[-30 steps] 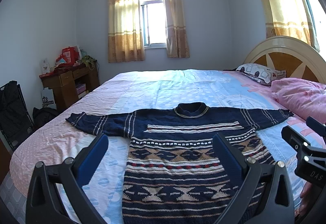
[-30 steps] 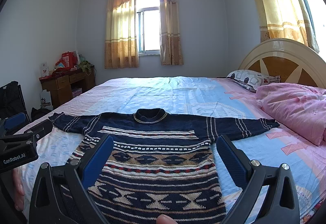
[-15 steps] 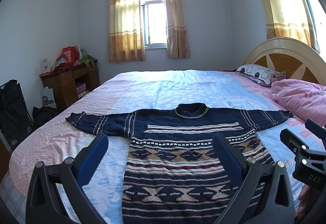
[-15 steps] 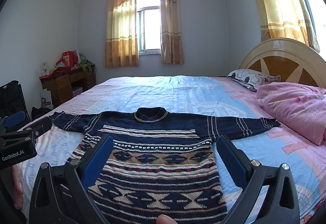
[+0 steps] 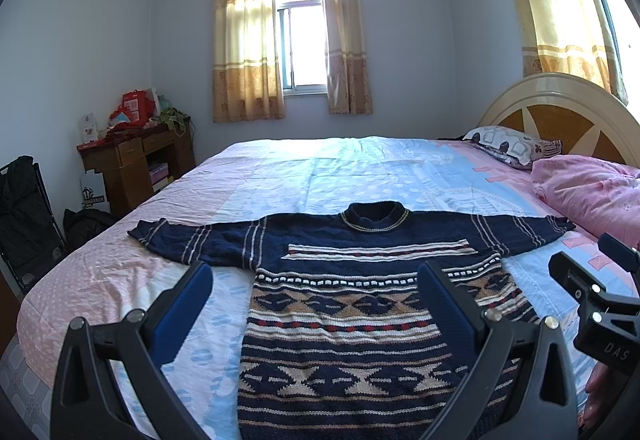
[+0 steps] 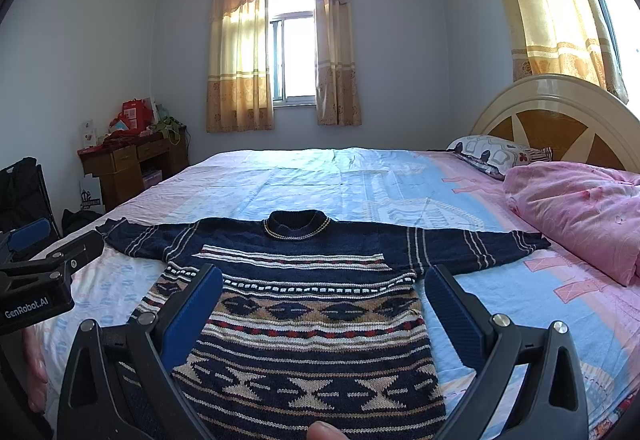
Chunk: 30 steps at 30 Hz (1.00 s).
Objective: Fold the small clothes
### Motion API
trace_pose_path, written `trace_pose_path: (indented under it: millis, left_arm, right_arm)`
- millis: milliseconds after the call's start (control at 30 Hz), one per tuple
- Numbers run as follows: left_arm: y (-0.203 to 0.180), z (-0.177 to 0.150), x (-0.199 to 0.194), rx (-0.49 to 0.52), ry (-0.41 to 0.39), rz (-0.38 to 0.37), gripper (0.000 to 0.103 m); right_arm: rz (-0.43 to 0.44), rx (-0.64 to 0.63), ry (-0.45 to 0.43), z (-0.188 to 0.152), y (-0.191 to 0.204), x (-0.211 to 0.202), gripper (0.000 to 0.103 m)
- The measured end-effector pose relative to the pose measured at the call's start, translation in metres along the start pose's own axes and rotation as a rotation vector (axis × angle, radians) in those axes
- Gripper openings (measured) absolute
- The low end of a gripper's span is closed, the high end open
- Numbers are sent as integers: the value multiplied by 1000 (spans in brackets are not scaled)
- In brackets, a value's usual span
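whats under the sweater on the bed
The sweater lies flat, sleeves spread, directly on the pink and blue bedsheet. Whatever sits beneath its body is covered.

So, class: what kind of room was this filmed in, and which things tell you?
A home bedroom, most likely: a made bed with a headboard, a pillow, and a curtained window. A sweater lies spread on it.

The left hand-held gripper (image 5: 314,292) is hovering with its blue-padded fingers (image 5: 182,304) spread wide, gripping nothing. The right hand-held gripper (image 6: 324,296) is hanging level beside it, jaws equally wide and empty. A fingertip (image 6: 325,431) is showing at the lower edge of the right wrist view.
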<state>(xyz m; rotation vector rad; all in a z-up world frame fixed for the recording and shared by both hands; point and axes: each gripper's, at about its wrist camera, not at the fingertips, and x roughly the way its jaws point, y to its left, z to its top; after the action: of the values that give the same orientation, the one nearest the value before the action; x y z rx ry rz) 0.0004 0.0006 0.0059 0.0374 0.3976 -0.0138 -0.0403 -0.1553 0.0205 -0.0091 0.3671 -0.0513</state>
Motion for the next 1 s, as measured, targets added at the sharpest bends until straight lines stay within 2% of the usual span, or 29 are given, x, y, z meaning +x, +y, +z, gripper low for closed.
trace_pose_path:
  millis: [1000]
  left_arm:
    - [-1,-2,1,-1,4,-2,103]
  right_arm:
    - [0,1,5,-5,3,2,101]
